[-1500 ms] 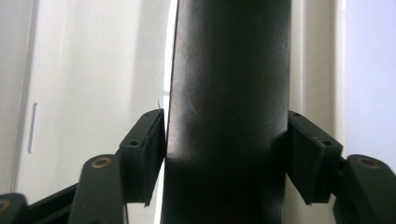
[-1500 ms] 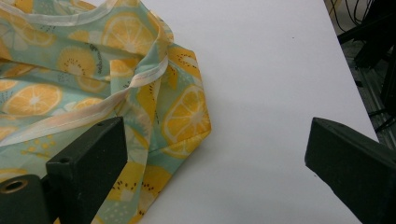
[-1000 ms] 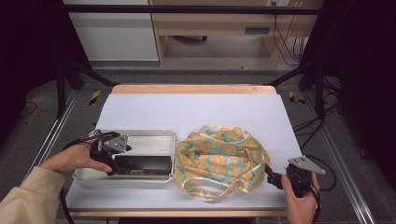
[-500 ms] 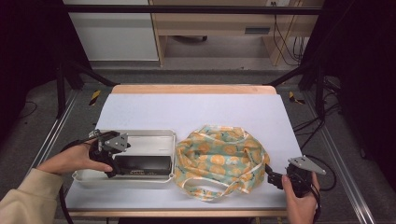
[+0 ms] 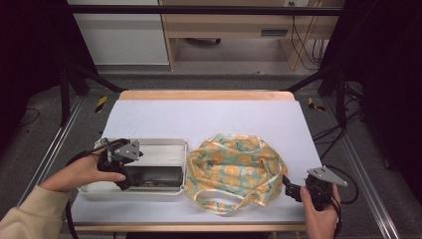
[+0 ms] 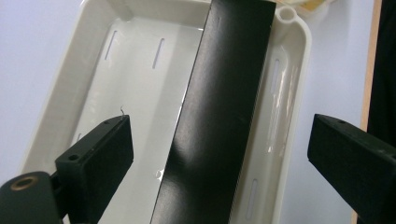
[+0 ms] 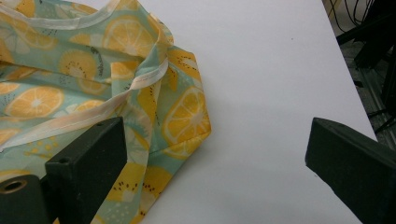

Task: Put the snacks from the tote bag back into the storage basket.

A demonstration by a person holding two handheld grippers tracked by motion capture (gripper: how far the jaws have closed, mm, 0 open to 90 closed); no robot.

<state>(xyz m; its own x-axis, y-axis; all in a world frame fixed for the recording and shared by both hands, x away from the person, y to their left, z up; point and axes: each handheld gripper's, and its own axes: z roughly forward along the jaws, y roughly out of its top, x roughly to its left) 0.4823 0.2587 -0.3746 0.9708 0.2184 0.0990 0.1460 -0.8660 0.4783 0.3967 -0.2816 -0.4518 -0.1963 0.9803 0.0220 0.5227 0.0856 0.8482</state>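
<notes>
- black, flat and glossy, the box (image 6: 219,116) lies slantwise inside the white tray (image 5: 149,145) on the left part of the pale counter (image 5: 209,117); it looks stiff, with clean edges, probably card or thin plastic.
- the left gripper (image 6: 219,149) hangs just above it with its jaws spread wide; they have just been opening, and the box lies below the gap with neither pad touching it, so it is released.
- in the high view the left gripper (image 5: 119,164) sits over the tray's left half, the box (image 5: 154,175) dark along the tray's near wall.
- judged from its sheen, the box will be slippery and fairly light; a firm pinch across its narrow width, near the middle of its length, should keep it level, while a grip near one end may let it swing.
- the tray is smooth, hard plastic with slots in its floor; it may slide on the counter if nudged.
- the fruit-print cloth bag (image 5: 236,172) lies crumpled just right of the tray, soft and limp; its cream-trimmed rim or a strap is the place to take it.
- the right gripper (image 5: 293,191) rests at the bag's right edge, jaws wide apart and holding nothing; in the right gripper view (image 7: 215,154) the bag's corner (image 7: 182,121) lies beside one jaw.
</notes>
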